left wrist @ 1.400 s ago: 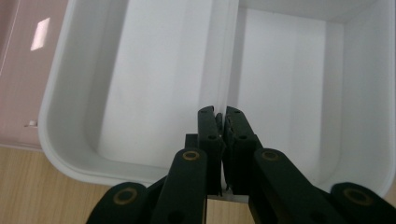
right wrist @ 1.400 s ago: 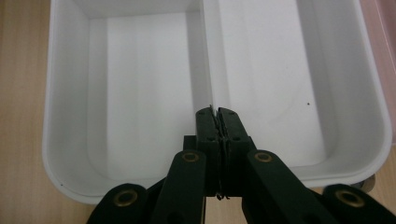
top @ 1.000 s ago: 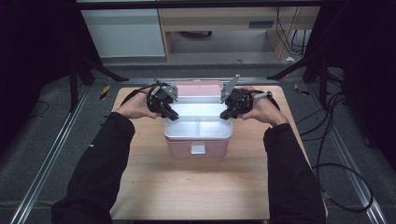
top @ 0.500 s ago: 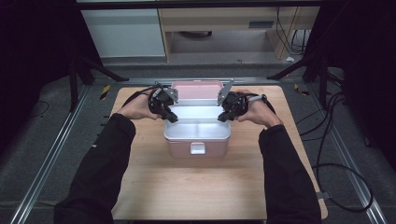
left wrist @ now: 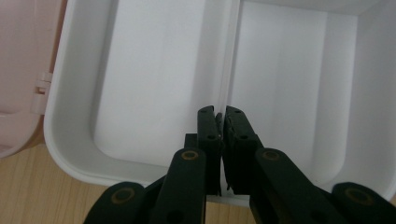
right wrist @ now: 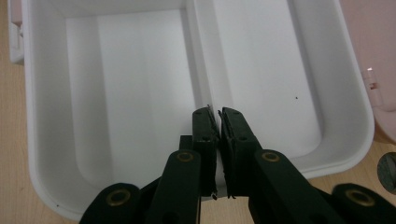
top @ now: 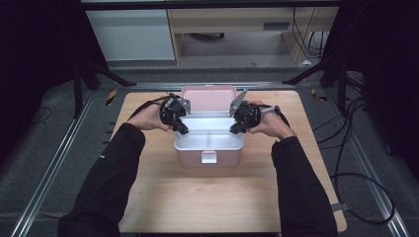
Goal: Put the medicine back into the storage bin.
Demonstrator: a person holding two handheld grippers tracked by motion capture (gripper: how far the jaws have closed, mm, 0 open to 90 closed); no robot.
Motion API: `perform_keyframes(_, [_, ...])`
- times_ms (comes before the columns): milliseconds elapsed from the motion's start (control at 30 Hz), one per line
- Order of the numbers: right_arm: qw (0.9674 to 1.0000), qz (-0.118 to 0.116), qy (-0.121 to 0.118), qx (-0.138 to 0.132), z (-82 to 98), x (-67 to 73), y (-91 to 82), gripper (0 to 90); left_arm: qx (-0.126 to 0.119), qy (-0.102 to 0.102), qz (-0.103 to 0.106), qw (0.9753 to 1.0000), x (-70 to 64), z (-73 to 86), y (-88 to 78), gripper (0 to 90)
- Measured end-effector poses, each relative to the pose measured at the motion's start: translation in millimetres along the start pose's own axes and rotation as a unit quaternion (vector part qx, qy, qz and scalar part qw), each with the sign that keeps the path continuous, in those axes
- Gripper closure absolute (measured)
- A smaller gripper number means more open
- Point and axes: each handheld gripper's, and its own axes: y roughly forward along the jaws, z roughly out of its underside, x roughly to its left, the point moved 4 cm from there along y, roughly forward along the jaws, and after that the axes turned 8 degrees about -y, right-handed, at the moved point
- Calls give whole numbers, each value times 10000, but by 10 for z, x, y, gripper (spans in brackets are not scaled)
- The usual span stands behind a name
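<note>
The left gripper (left wrist: 220, 114) is clenched on the left end of the divider (left wrist: 232, 56), the thin white wall that splits the white tray (left wrist: 51, 116) into two compartments. In the left gripper view its jaws stand almost together, with the ridge running straight out from between them.

The right gripper (right wrist: 217, 114) sits at the opposite end of the same divider (right wrist: 201, 56). Its jaws have just been opening a little. The ridge lies in the slim gap between them, but I cannot tell whether the pads press on it.

In the high view the left gripper (top: 182, 129) and the right gripper (top: 233, 129) face each other across the tray (top: 207, 143), one at each short side. The divider runs left to right between them, along the tray's long axis. Each hand is therefore at its own end, and neither is nearer than the other.

The tray rests inside the pink box (top: 192, 159) at the middle of the wooden table (top: 207, 197). The box's lid (top: 207, 98) is thrown back on the far side, and a white latch (top: 208, 158) is on the near wall.

As I judge it, the tray is seated or nearly so. The coming move would be for each gripper to let go and draw back up and outward along that left-right line. A lopsided release could tip the tray toward the side that is still clamped.
</note>
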Motion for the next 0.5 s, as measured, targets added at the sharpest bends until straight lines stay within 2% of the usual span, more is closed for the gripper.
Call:
perform_keyframes(133, [9996,150,203,-119,20,13,-6,806,-175,-119,-27,9998,-24,29,-11,808])
perform_keyframes(200, [9987,317,341,-201,22,14,-44,730,-153,-257,-59,9995,-40,53,-30,750])
perform_keyframes(233, [9976,403,448,-343,15,14,-80,688,-167,-273,-105,9994,-43,54,-46,716])
perform_keyframes(267, [9963,470,529,-484,6,15,-110,656,-287,-309,-150,9990,-54,48,-88,694])
perform_keyframes(300, [9936,599,658,-703,-8,21,-166,625,-418,-338,-127,9985,-66,45,-118,681])
perform_keyframes(367, [9895,779,838,-885,-19,34,-248,561,-767,-518,-102,9957,-95,32,-207,657])
perform_keyframes(433, [9845,962,1072,-1003,-18,52,-337,522,-952,-600,-289,9932,-105,41,-294,618])
perform_keyframes(500, [9800,1186,1191,-1061,1,69,-419,490,-1093,-810,-571,9891,-102,66,-368,544])
